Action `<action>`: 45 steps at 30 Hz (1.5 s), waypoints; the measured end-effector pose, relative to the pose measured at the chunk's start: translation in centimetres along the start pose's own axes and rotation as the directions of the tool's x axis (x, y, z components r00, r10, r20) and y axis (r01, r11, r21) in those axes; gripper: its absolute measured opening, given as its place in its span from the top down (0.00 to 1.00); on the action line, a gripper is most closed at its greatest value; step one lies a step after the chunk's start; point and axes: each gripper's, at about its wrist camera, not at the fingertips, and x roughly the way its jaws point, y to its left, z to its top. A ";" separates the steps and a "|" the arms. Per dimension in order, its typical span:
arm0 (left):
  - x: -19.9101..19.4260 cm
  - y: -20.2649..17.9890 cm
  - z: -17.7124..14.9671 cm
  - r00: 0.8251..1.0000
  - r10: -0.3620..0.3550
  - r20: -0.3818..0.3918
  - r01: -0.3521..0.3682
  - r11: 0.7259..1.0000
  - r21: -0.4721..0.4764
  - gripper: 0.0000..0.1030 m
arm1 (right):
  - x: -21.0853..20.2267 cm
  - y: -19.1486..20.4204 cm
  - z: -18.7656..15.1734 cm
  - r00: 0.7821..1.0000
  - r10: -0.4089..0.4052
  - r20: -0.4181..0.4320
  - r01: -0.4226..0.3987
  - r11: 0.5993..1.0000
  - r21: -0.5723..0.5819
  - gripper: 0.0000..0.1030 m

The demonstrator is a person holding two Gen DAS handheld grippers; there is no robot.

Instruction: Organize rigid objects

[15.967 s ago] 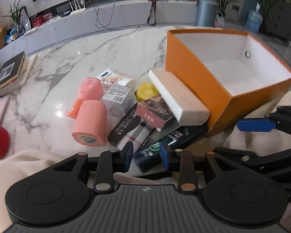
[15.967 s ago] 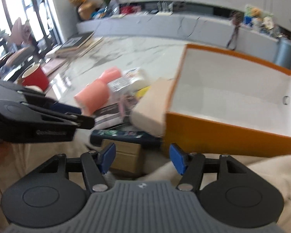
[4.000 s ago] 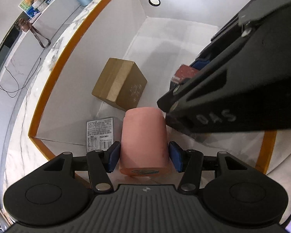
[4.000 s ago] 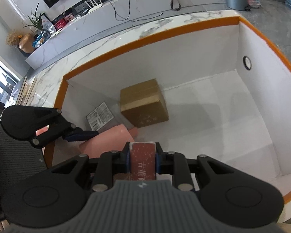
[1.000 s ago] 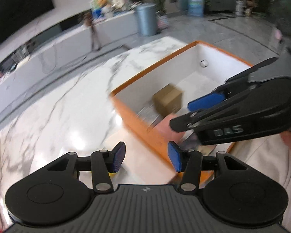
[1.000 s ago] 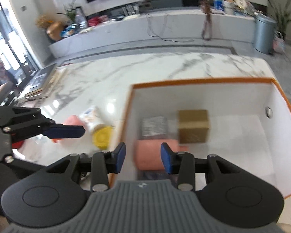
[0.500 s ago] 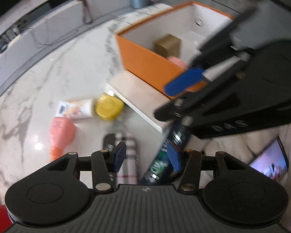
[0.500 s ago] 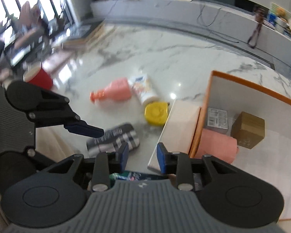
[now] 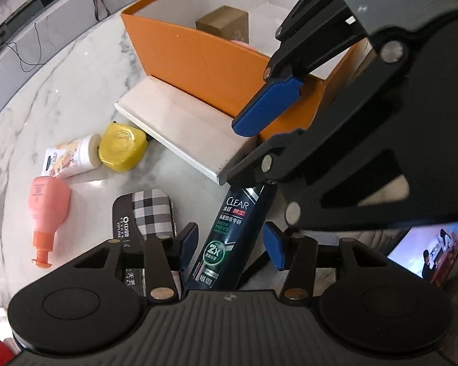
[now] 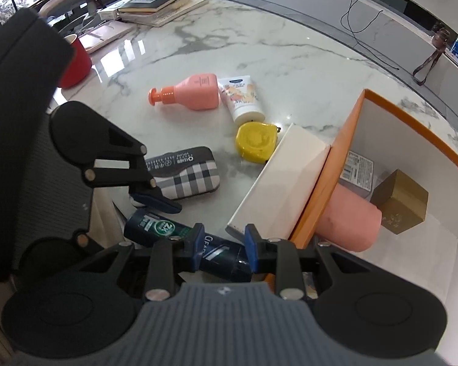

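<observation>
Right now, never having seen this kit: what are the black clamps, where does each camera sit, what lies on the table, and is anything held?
There is no robot here. A person holds a two-finger clamp in each hand, and each clamp carries a wide-angle camera that looks along its blue-padded fingers. One picture is from the left gripper, the other from the right gripper.

On the marble table lie a pink pump bottle, a cream tube, a yellow tape measure, a plaid case and a flat white box. The orange box holds a pink cylinder, a gold carton and a labelled packet.

Both grippers straddle the CLEAR shampoo bottle, which lies flat. The right one appears clamped on its cap end. The left is open around its base.
</observation>
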 end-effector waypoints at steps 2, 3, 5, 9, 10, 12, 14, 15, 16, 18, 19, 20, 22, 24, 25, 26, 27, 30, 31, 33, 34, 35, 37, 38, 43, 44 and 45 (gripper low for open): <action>0.5 -0.2 0.3 1.000 0.012 -0.019 -0.012 1.000 0.005 0.43 | 0.0 0.0 0.0 1.000 0.007 0.006 -0.007 1.000 -0.007 0.73; 0.8 0.0 0.5 1.000 0.013 -0.027 -0.012 1.000 0.006 0.42 | 0.1 0.0 0.0 1.000 0.009 0.007 -0.009 1.000 -0.008 0.73; 1.2 0.0 0.7 0.999 -0.004 -0.039 0.004 1.000 -0.005 0.42 | 0.1 0.0 0.0 1.000 0.008 0.011 -0.007 1.000 -0.015 0.74; 2.0 0.3 1.0 0.998 -0.024 -0.054 0.023 0.999 -0.026 0.42 | 0.2 0.2 -0.1 1.000 0.002 0.020 -0.001 0.999 -0.043 0.74; 2.2 0.3 1.1 0.998 -0.023 -0.056 0.022 0.999 -0.028 0.42 | 0.2 0.3 -0.1 1.000 -0.001 0.022 0.002 0.999 -0.053 0.74; 2.5 0.3 1.2 0.998 -0.017 -0.063 0.015 0.999 -0.031 0.42 | 0.3 0.5 -0.1 1.000 -0.008 0.027 0.010 0.997 -0.073 0.74; 2.7 0.4 1.3 0.997 -0.017 -0.070 0.015 0.999 -0.035 0.46 | 0.4 0.6 -0.1 0.999 -0.016 0.029 0.018 0.996 -0.086 0.74; 2.8 0.4 1.3 0.997 -0.014 -0.074 0.011 0.999 -0.038 0.47 | 0.5 0.7 -0.1 0.999 -0.018 0.029 0.021 0.996 -0.090 0.74; 2.8 0.5 1.3 0.997 -0.010 -0.076 0.007 0.999 -0.041 0.48 | 0.5 0.7 -0.1 0.999 -0.020 0.029 0.023 0.995 -0.092 0.74; 2.8 0.8 1.2 0.997 -0.005 -0.079 0.000 0.998 -0.058 0.50 | 0.6 0.6 0.1 0.999 -0.025 0.024 0.027 0.995 -0.093 0.73; 2.6 0.9 1.1 0.997 -0.005 -0.079 -0.001 0.997 -0.071 0.52 | 0.7 0.5 0.3 0.999 -0.028 0.020 0.030 0.995 -0.094 0.74; 2.5 1.3 0.9 0.997 -0.006 -0.080 -0.002 0.996 -0.090 0.54 | 0.8 0.5 0.5 0.999 -0.036 0.017 0.038 0.994 -0.098 0.74; 2.3 2.1 0.6 0.996 -0.013 -0.084 0.000 0.989 -0.146 0.57 | 0.9 0.4 0.7 0.999 -0.050 0.011 0.051 0.993 -0.106 0.73; 2.1 3.1 0.3 0.996 -0.017 -0.092 -0.003 0.978 -0.209 0.58 | 1.1 0.3 1.2 0.998 -0.070 0.002 0.070 0.991 -0.115 0.73; 2.1 3.7 0.0 0.995 -0.020 -0.094 -0.003 0.970 -0.245 0.59 | 1.2 0.3 1.4 0.997 -0.082 -0.003 0.081 0.989 -0.121 0.73; 2.0 4.3 -0.2 0.996 -0.023 -0.092 -0.004 0.961 -0.278 0.61 | 1.4 0.3 1.7 0.996 -0.094 -0.008 0.092 0.987 -0.129 0.73; 1.8 4.8 -0.3 0.996 -0.020 -0.088 -0.008 0.952 -0.305 0.62 | 1.6 0.4 1.9 0.994 -0.107 -0.014 0.104 0.985 -0.140 0.74; 1.5 6.0 -0.8 0.997 0.007 -0.075 -0.033 0.934 -0.356 0.65 | 2.3 0.7 2.5 0.991 -0.132 -0.029 0.125 0.976 -0.177 0.74; 1.5 6.3 -0.9 0.997 0.017 -0.074 -0.043 0.928 -0.371 0.66 | 2.6 0.9 2.7 0.990 -0.139 -0.035 0.130 0.973 -0.191 0.74; 1.5 7.0 -1.1 0.996 0.044 -0.079 -0.072 0.914 -0.399 0.66 | 3.2 1.4 3.0 0.987 -0.152 -0.052 0.138 0.967 -0.214 0.73; 1.5 7.0 -1.0 0.995 0.059 -0.084 -0.089 0.909 -0.408 0.66 | 3.6 1.6 3.1 0.985 -0.163 -0.063 0.145 0.964 -0.224 0.73; 1.5 7.3 -1.1 0.994 0.073 -0.086 -0.102 0.902 -0.420 0.66 | 3.9 1.7 3.3 0.982 -0.173 -0.070 0.152 0.960 -0.233 0.72; 1.5 8.0 -1.2 0.993 0.087 -0.084 -0.115 0.886 -0.449 0.66 | 4.6 2.0 3.5 0.979 -0.186 -0.085 0.160 0.955 -0.250 0.70; 1.5 8.3 -1.3 0.993 0.085 -0.079 -0.112 0.879 -0.464 0.66 | 4.9 2.0 3.7 0.976 -0.195 -0.094 0.165 0.953 -0.255 0.63; 1.6 9.9 -1.8 0.996 0.071 -0.047 -0.085 0.839 -0.538 0.66 | 6.8 2.3 4.6 0.957 -0.245 -0.154 0.202 0.947 -0.250 0.54; 1.6 10.1 -1.9 0.997 0.069 -0.040 -0.079 0.833 -0.548 0.66 | 7.2 2.2 4.8 0.953 -0.252 -0.168 0.208 0.948 -0.242 0.54; 1.5 10.3 -2.0 0.997 0.066 -0.032 -0.072 0.827 -0.557 0.66 | 7.5 2.1 4.9 0.949 -0.257 -0.183 0.211 0.949 -0.235 0.54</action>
